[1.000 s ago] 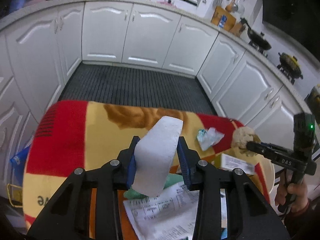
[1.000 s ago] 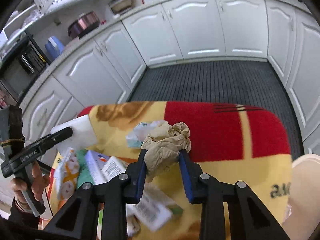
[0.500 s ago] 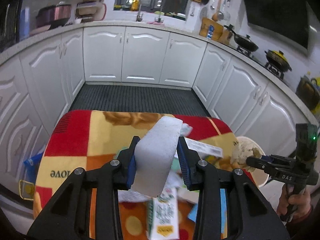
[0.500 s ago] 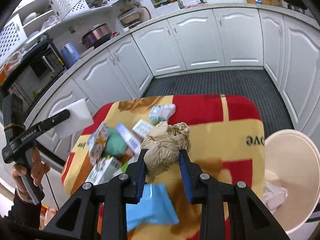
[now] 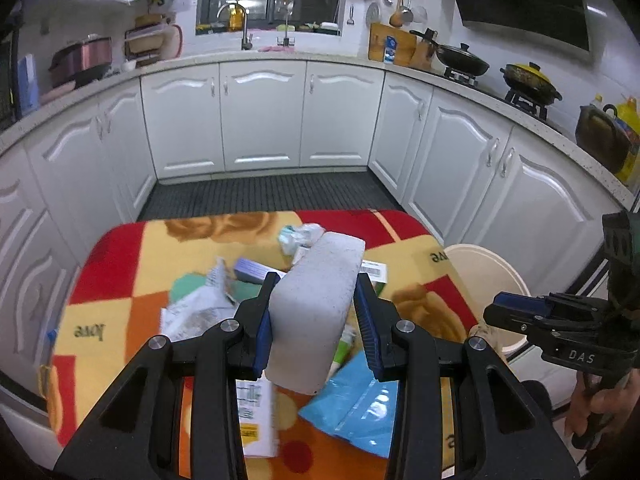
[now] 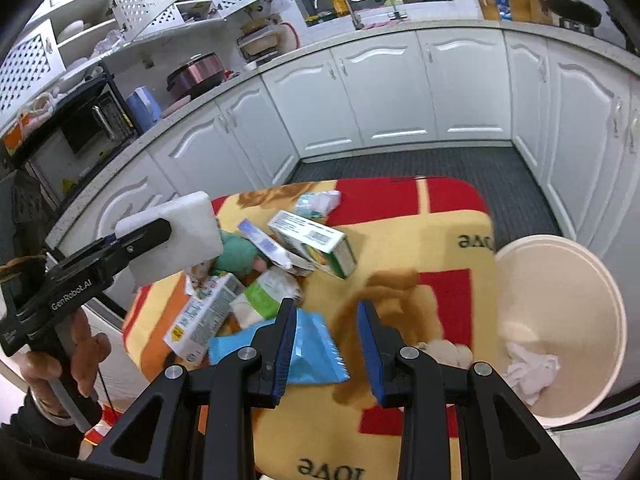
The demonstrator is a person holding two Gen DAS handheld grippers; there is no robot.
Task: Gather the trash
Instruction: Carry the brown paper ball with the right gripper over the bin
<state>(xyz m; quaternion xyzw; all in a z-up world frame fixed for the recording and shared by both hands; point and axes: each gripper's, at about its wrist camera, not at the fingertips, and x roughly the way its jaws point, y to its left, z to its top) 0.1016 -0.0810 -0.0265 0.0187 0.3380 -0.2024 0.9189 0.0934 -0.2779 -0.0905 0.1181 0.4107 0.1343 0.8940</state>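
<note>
My left gripper point(image 5: 316, 316) is shut on a white foam block point(image 5: 316, 312) and holds it above the table; the block also shows in the right wrist view point(image 6: 176, 236). My right gripper point(image 6: 326, 344) is open and empty above the table's right part, beside the cream trash bin point(image 6: 560, 320). A crumpled brown paper ball point(image 6: 444, 352) lies below the right finger, at the table edge by the bin's rim. White tissue point(image 6: 528, 368) lies in the bin. The bin also shows in the left wrist view point(image 5: 484, 276).
A red and yellow blanket point(image 6: 420, 220) covers the table. On it lie a blue pouch point(image 6: 312, 344), a green and white box point(image 6: 312, 244), a carton point(image 6: 204, 316), a green wad point(image 6: 236, 256) and a crumpled wrapper point(image 6: 318, 202). White kitchen cabinets point(image 5: 260, 116) surround the floor.
My right gripper has opened and let go of the brown paper ball, which dropped toward the bin's edge. Both grippers have risen and drawn back; the left one still holds the foam block.
</note>
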